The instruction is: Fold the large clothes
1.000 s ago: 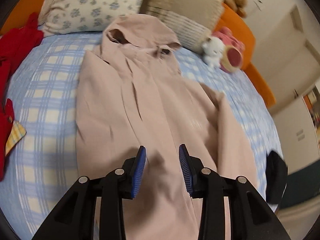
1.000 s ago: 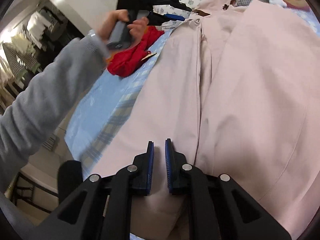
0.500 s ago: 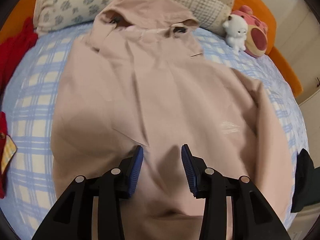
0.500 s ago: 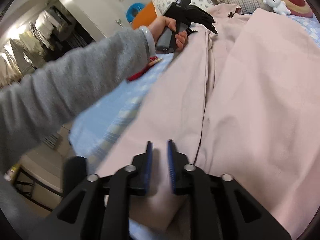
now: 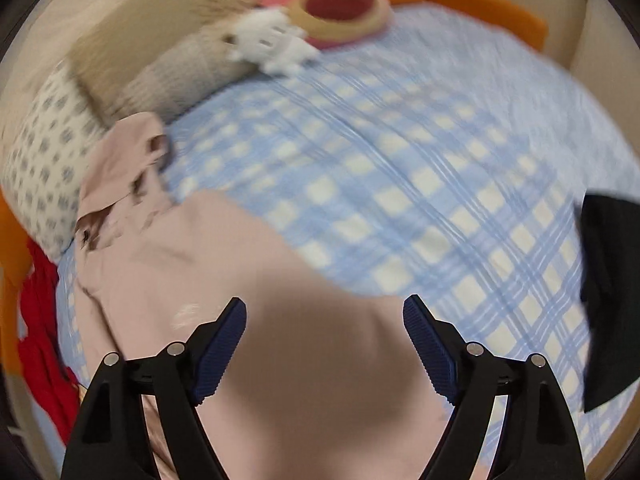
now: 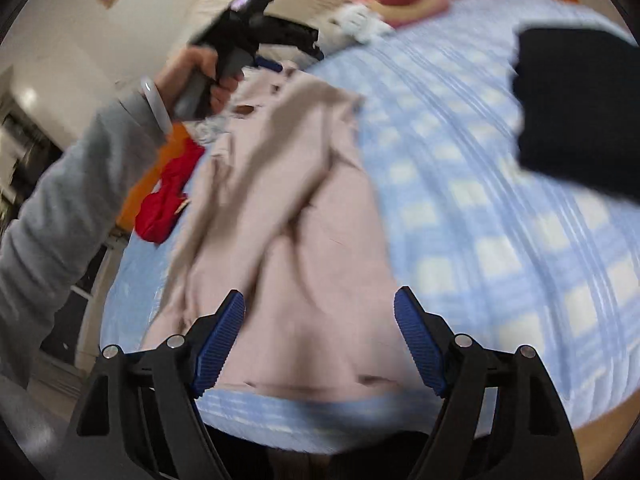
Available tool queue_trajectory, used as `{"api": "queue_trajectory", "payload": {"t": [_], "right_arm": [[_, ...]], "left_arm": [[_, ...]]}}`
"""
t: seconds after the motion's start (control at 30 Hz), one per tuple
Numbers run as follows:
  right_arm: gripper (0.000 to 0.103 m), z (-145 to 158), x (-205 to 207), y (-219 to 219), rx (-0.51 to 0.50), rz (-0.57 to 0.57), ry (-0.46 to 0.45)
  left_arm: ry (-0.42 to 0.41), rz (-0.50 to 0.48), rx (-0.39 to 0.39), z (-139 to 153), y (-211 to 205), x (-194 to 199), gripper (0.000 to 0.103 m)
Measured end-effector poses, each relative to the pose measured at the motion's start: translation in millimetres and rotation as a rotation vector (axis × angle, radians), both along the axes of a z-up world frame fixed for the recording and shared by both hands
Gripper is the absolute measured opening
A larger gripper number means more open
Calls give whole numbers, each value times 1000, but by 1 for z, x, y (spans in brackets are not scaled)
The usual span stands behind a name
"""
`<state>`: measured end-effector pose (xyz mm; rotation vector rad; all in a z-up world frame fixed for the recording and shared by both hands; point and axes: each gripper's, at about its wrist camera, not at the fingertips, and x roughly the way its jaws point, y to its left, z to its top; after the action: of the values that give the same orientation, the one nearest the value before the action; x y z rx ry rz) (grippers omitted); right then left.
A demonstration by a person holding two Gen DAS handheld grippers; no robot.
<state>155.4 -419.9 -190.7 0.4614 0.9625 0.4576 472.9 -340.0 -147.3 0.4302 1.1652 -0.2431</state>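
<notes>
A large pale pink hooded jacket (image 5: 224,280) lies on the blue checked bed, folded lengthwise into a narrower strip; it also shows in the right wrist view (image 6: 288,216). My left gripper (image 5: 324,344) is wide open and empty above the jacket's body. My right gripper (image 6: 320,340) is wide open and empty above the jacket's lower hem near the bed's edge. The left gripper (image 6: 256,32), held in a hand, shows in the right wrist view near the hood. Both views are blurred by motion.
A black garment (image 6: 576,112) lies on the blue checked sheet (image 5: 420,168) to the right. A red garment (image 6: 164,200) lies at the left edge. Pillows (image 5: 44,152), a white plush toy (image 5: 272,44) and a pink cushion (image 5: 336,8) sit at the bed's head.
Both grippers have opened wide; the right one let go of the jacket. The jacket's right side is now folded over to the left, and bare sheet shows where it lay.
</notes>
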Motion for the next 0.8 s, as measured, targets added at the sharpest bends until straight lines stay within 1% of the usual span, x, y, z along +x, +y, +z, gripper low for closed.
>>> {"api": "queue_trajectory", "payload": {"t": [0.07,0.1,0.23,0.3,0.33,0.37,0.4,0.43,0.5,0.53,0.57,0.6,0.63,0.7,0.73,0.77,0.8], "right_arm": [[77,-11,2,-8,37,0,43],[77,-17,4,-11,52,-1,63],[77,-28,10,-20,108,18,101],[76,-30,14,-19,110,33,103],[70,-31,15,-21,113,37,101],[58,-32,15,-20,121,51,95],[52,-33,15,-18,133,66,94],[48,-33,17,-14,138,67,95],[44,-36,17,-14,134,66,88],[36,-36,18,-13,133,66,83],[28,-36,18,-13,133,68,78],[24,-36,18,-11,130,77,73],[19,-37,17,-10,124,85,62],[13,-36,16,-7,118,100,46],[10,-34,15,-5,116,106,39],[9,-32,13,-5,121,108,28],[8,-26,11,-5,132,110,9]], "left_arm": [[37,-5,83,-21,-21,1,83],[52,2,108,-31,-26,1,83],[112,54,161,-63,-27,5,83],[115,77,142,-70,-21,6,83],[114,91,143,-74,-17,8,83],[112,99,151,-77,-16,8,83],[108,95,162,-79,-15,7,82],[102,90,167,-79,-16,6,79],[88,89,187,-77,-16,7,61],[92,84,181,-74,-14,7,59],[98,82,173,-72,-13,8,52],[113,84,145,-68,-8,9,46],[123,87,120,-65,-5,10,44],[145,100,54,-58,3,11,30],[160,113,6,-54,10,12,28],[169,123,-60,-47,19,13,24],[177,125,-139,-39,28,13,23]]}}
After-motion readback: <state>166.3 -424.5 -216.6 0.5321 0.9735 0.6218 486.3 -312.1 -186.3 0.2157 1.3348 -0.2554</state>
